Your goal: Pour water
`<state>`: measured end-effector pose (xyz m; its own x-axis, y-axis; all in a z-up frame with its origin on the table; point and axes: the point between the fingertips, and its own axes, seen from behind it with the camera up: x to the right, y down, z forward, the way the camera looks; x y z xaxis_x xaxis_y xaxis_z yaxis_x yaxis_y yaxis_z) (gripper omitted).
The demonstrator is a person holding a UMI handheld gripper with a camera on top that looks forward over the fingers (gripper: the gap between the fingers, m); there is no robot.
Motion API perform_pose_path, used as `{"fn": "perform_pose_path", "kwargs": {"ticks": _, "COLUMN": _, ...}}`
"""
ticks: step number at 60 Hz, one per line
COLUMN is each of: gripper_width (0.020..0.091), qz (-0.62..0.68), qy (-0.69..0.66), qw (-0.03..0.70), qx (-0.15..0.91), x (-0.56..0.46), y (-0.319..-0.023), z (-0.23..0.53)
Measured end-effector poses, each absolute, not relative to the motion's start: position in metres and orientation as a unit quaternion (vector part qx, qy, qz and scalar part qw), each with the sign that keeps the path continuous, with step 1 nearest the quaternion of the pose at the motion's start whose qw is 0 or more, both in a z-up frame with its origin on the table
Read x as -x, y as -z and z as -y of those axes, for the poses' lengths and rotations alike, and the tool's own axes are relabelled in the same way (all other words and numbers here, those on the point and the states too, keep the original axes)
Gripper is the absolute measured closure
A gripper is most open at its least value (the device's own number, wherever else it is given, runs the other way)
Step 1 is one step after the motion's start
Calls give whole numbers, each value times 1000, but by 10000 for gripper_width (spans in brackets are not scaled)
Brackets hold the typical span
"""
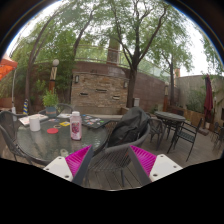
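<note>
**A:** Where was your gripper (111,162) at that point?

**B:** I held it spread wide, nothing between the fingers. Only a chair (125,140) back showed in the gap ahead of them. The pads (77,160) were bare.

**A:** And the things for pouring?

**B:** Ahead and off to my left, well apart from the fingers, on a round glass table (45,145). A bottle (75,125) with a pink cap stood upright near the table's middle. A white cup (35,122) stood further left, beyond it. I judged the bottle was my water source and the cup the target, though I could not tell what either held.

**A:** So nothing was started?

**B:** Not by my reckoning. I had not grasped anything yet.

**A:** What worried you?

**B:** The chair sat between me and the table, so a straight reach could have caught its back. The bottle looked tall and narrow; had one finger touched first, I could have tipped it. Small items lay around it on the glass, too blurred to name, and a sweep might have knocked them.
</note>
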<state>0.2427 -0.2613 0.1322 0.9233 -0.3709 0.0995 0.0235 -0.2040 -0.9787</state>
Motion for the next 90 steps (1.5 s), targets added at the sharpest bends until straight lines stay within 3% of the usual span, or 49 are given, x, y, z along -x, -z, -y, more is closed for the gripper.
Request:
{"fn": "perform_pose_path", "kwargs": {"ticks": 30, "gripper_width": 280, "qz": -122, "qy": 126, "qw": 620, "qx": 765, "x": -241, "y": -115, "z": 224}}
{"fn": "perform_pose_path", "kwargs": {"ticks": 47, "gripper_width": 274, "qz": -35, "qy": 95, "qw": 669, "qx": 737, "x": -181, "y": -119, "z": 100}}
{"fn": "perform_pose_path", "kwargs": {"ticks": 54, "gripper_width": 275, "qz": -47, "qy": 79, "qw": 659, "qx": 747, "x": -162, "y": -103, "z": 39}}
{"fn": "perform_pose_path", "kwargs": {"ticks": 76, "gripper_width": 272, "qz": -94, "qy": 115, "qw": 664, "qx": 733, "x": -157, "y": -102, "z": -61}}
{"fn": "perform_pose_path", "kwargs": {"ticks": 78, "gripper_width": 301, "qz": -94, "qy": 117, "qw": 664, "qx": 733, "x": -160, "y": -100, "z": -71}}
{"fn": "perform_pose_path", "kwargs": {"ticks": 79, "gripper_width": 360, "qz": -93, "qy": 117, "qw": 661, "qx": 736, "x": -158, "y": -96, "z": -76}}
{"fn": "perform_pose_path", "kwargs": {"ticks": 81, "gripper_width": 558, "qz": -100, "qy": 127, "qw": 650, "qx": 743, "x": -162, "y": -86, "z": -82}}
{"fn": "perform_pose_path", "kwargs": {"ticks": 90, "gripper_width": 586, "qz": -114, "qy": 142, "qw": 666, "qx": 723, "x": -169, "y": -91, "z": -85}}
